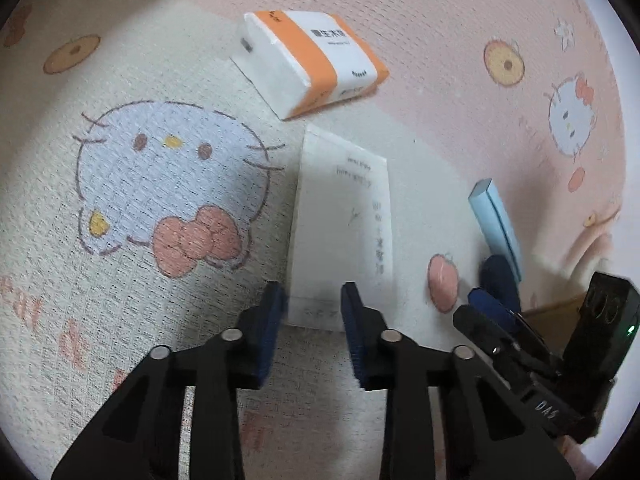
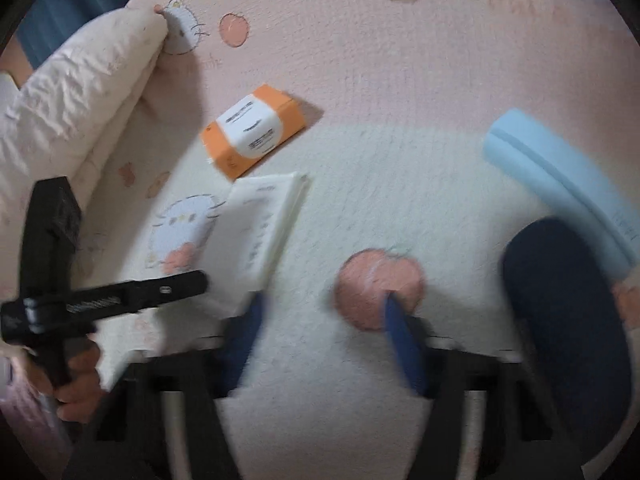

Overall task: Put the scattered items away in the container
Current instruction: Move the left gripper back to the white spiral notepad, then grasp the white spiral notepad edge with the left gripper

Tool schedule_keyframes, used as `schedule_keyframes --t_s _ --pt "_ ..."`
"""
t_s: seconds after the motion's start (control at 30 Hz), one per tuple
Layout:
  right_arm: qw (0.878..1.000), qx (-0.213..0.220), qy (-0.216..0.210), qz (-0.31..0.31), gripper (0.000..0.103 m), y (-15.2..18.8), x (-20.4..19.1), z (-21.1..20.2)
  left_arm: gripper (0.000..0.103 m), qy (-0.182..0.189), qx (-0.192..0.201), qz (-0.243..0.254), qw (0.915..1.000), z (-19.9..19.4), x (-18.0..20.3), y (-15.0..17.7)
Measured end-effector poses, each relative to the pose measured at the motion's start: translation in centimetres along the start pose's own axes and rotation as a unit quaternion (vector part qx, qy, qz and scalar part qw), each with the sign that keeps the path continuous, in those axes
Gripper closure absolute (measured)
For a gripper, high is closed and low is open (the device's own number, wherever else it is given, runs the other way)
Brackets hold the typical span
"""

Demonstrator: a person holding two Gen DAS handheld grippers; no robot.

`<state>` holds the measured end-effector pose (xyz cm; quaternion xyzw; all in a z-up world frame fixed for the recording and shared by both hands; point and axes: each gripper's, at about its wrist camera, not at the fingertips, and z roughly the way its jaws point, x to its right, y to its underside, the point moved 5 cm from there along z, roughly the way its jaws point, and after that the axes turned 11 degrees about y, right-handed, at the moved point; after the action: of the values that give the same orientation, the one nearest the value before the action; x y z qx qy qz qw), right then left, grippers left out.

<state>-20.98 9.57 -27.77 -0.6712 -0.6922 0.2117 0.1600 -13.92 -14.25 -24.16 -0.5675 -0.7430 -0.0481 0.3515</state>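
The bed sheet point(image 1: 168, 280), printed with cartoon cats and fruit, is soft and yielding, with a rumpled quilt point(image 2: 76, 92) at its edge. Just beyond the left gripper point(image 1: 312, 304) lies the white paper packet point(image 1: 344, 220), its near edge between the half-spread pads, not visibly pinched; light and floppy, it is probably best taken there. Farther off sits the orange tissue pack point(image 1: 312, 64), squashy and light. Beside the packet, the right gripper point(image 2: 324, 320) stands partly spread and empty, a light blue box point(image 2: 560, 184) close by.
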Motion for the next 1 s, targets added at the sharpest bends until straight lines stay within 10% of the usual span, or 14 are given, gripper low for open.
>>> schedule_keyframes --t_s 0.33,1.0 --pt "0.998 -0.025 -0.048 0.010 0.079 0.3 -0.7 2.4 0.083 0.022 -0.018 0.035 0.9990 2.2 3.3 1.6" --pt "0.994 -0.035 0.071 0.080 0.079 8.1 6.7 -4.9 0.083 0.078 -0.120 0.138 0.9801 6.4 12.7 10.5"
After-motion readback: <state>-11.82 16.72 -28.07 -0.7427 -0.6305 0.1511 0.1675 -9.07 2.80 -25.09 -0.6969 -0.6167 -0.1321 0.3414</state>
